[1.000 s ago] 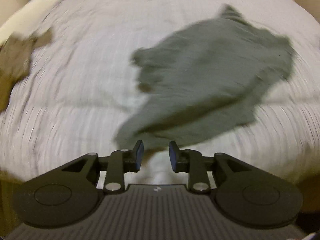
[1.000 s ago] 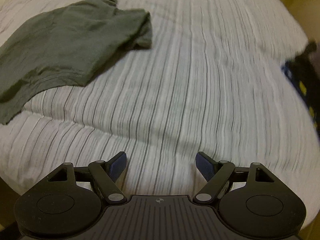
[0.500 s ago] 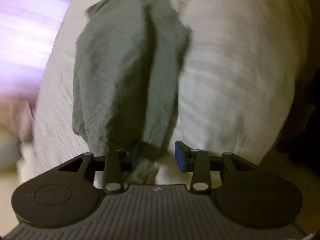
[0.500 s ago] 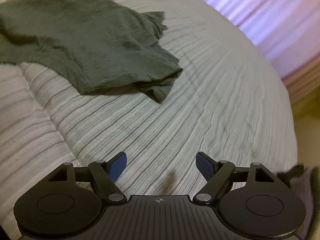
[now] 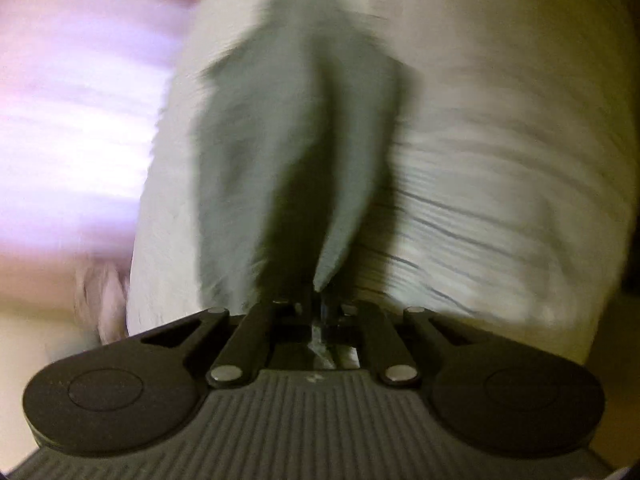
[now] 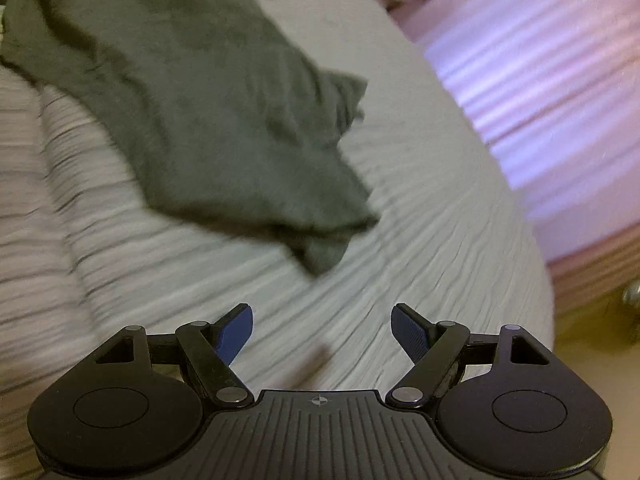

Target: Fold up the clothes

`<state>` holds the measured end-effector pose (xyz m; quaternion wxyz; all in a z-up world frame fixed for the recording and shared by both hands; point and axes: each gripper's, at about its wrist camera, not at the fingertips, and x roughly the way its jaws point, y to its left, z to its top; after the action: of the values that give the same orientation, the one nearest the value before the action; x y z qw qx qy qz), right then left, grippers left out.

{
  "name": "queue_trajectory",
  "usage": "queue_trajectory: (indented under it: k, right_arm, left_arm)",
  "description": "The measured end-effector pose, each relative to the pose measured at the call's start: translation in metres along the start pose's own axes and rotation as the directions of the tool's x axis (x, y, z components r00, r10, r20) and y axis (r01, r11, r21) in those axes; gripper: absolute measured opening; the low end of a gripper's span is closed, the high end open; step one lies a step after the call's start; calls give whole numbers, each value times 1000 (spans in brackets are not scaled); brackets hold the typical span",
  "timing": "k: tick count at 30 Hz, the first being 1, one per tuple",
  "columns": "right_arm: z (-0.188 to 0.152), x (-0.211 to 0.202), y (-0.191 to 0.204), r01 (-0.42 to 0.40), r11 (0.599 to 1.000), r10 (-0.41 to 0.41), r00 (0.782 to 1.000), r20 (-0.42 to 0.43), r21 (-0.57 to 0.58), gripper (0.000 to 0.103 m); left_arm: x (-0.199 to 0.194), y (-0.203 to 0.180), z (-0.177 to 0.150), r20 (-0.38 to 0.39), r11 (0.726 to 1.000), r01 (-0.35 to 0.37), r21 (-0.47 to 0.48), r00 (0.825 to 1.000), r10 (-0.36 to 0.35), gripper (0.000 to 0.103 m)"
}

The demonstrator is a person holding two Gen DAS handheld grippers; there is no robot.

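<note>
The left gripper, low centre of its blurred view, has just closed its jaws, apparently pinching an edge of the grey-green garment stretching up over the striped bedding, while the right gripper gapes empty, the garment lying upper left, apart.

- Ahead of my right gripper, jaws spread: bare striped bedding, nothing standing in my path to the near corner of the grey garment.
- Right of the bedding: a pale purple surface borders the open room.
- My left gripper: garment fills the way ahead; bare bedding lies right.
</note>
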<state>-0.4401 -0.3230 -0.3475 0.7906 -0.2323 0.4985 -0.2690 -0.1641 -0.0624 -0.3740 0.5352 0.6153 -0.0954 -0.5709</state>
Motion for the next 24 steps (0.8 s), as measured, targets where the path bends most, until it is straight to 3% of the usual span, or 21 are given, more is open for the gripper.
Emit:
queue_trajectory:
  k: [3,6,9,13,16,17,18,19,20,24]
  right_arm:
    - [5,22,-14,26,1000,-26,999,24,-3,79]
    - [11,36,-21,2,1000,-2,999,38,-1,66]
    - [16,43,-23,-48,999,48,997,62,1,66]
    - [20,44,-13,-103,995,104,991,90,-15,66]
    - [22,54,-3,-53,997,59,993,104,-54,65]
    - [22,56,-1,-48,998,53,992,111,-50,59]
    - [24,59,-3,-67,997,70,991,112,-33,39]
    - [25,62,-5,-89,996,90,990,113,-15,13]
    - [27,59,-10,-89,996,88,989,120,8,2]
    - [32,42,-31,-79,992,63,986,154,100,0]
  left_arm:
    - [-1,45,-2,-53,966,-73,-248,997,62,3]
    - [3,85,-13,-110,902,-111,-417,991,71,3]
    - [12,105,-18,-133,882,-115,-457,989,60,3]
    - [16,108,-25,-132,879,-96,-468,991,37,3]
    - [20,110,-26,-138,872,-90,-480,990,26,3]
    - [23,111,-25,-139,869,-87,-486,990,22,3]
    - [24,110,-26,-140,866,-86,-493,990,18,3]
    - [22,110,-28,-140,862,-86,-500,990,17,3]
    - [23,112,-30,-140,858,-87,-507,990,17,3]
    - [13,138,-27,-107,818,-103,-566,993,50,3]
